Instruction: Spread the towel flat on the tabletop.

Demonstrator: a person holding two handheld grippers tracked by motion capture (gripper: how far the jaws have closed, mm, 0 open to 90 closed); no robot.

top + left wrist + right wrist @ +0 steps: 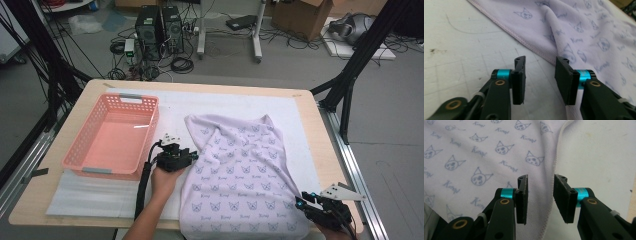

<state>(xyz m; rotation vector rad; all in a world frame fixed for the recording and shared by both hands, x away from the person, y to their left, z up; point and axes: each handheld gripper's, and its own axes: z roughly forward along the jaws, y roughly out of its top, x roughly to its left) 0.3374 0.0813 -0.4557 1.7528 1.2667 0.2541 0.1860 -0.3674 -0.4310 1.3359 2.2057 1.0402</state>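
High view: lilac cloth (240,175) spread on the white mat (90,197) of the bench (310,150), rumpled, near edge hanging over the front. Pink basket (112,135) to its left, well apart from the right tongs (302,201). Left tongs (192,156) at the cloth's left hem, right tongs at its near right corner.

Left gripper view: left tongs (540,72) apart, nothing between the pads, just short of the stitched hem (524,41) running slantwise ahead; a soft ridge of fabric behind it.

Right gripper view: right tongs (540,192) apart too, poised over the right hem (556,157), pads not pressing on it.

Likely handling: light, limp, thin knit; no stiffness, so bound to sag and drape from whatever point gets pinched. Not fragile, little slip on rubber pads. Best hold judged at the hem or a corner, where the doubled, stitched edge gives the pads something thicker to bite. Risk: pinching one layer too shallow and dragging folds rather than lifting.
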